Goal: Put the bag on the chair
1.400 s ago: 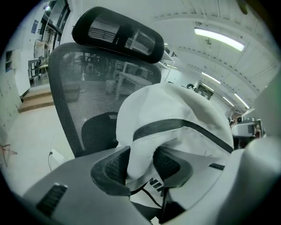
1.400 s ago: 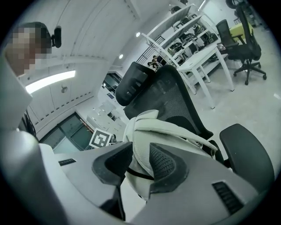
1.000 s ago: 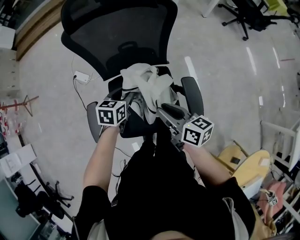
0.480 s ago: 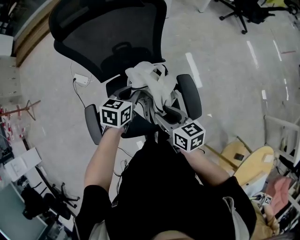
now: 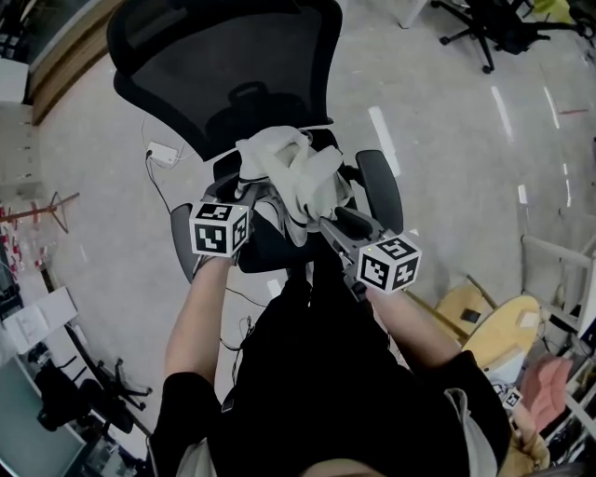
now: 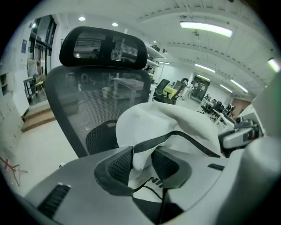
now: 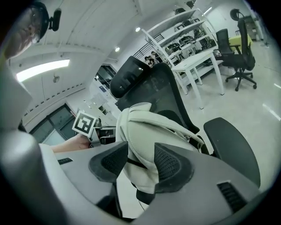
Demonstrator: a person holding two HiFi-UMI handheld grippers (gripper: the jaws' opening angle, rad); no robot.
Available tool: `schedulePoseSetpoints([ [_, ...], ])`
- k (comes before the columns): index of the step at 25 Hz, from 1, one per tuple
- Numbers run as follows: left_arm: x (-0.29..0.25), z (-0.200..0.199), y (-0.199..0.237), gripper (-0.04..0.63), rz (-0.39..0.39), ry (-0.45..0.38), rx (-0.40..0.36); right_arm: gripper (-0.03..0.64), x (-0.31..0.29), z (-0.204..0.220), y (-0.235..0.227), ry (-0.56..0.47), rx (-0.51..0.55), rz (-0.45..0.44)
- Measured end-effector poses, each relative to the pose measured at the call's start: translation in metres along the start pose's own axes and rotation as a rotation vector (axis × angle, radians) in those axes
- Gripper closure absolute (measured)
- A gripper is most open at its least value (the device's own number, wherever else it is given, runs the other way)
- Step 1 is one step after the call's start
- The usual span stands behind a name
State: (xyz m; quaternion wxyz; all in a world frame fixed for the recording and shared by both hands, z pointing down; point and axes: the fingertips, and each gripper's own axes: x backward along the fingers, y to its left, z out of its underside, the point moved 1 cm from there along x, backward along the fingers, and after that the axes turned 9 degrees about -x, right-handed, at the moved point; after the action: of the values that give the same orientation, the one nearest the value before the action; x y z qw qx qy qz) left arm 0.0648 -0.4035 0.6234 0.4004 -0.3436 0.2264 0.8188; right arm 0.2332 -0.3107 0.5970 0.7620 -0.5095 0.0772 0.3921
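The pale, shiny floor (image 5: pixel 447 149) is carrying a black mesh chair (image 5: pixel 223 74), which is standing just in front of me. On its seat (image 5: pixel 268 250), between the two armrests (image 5: pixel 382 191), a white bag (image 5: pixel 293 177) is lying crumpled; whether it is resting there with its whole weight, I cannot tell. Beside the chair, a small white box (image 5: pixel 162 155) is lying directly on the floor, with a thin cable (image 5: pixel 155 182) running from it. Well apart, another office chair (image 5: pixel 484 28) is standing on the same floor.
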Motion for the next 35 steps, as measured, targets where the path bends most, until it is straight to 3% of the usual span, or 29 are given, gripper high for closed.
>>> schedulePoseSetpoints([
  [9,0.038,0.059,0.030,0.420,-0.024,0.080,-0.004,0.416,-0.023,0.006,0.063,0.007,0.046,-0.076],
  [16,0.074,0.074,0.040,0.419,-0.054,0.045,-0.021,0.416,-0.024,0.023,0.098,0.000,0.082,-0.088],
  [20,0.100,0.067,0.035,0.422,-0.065,-0.038,-0.035,0.416,-0.019,0.028,0.120,-0.019,0.124,-0.095],
  [26,0.150,0.047,0.011,0.430,-0.074,-0.189,-0.120,0.425,0.004,0.027,0.162,-0.074,0.202,-0.103],
  [31,0.195,0.029,-0.009,0.449,-0.046,-0.359,-0.050,0.439,0.035,0.027,0.182,-0.128,0.227,-0.098],
  [35,0.217,0.031,-0.027,0.477,-0.056,-0.406,-0.043,0.450,0.062,0.035,0.187,-0.159,0.236,-0.089],
])
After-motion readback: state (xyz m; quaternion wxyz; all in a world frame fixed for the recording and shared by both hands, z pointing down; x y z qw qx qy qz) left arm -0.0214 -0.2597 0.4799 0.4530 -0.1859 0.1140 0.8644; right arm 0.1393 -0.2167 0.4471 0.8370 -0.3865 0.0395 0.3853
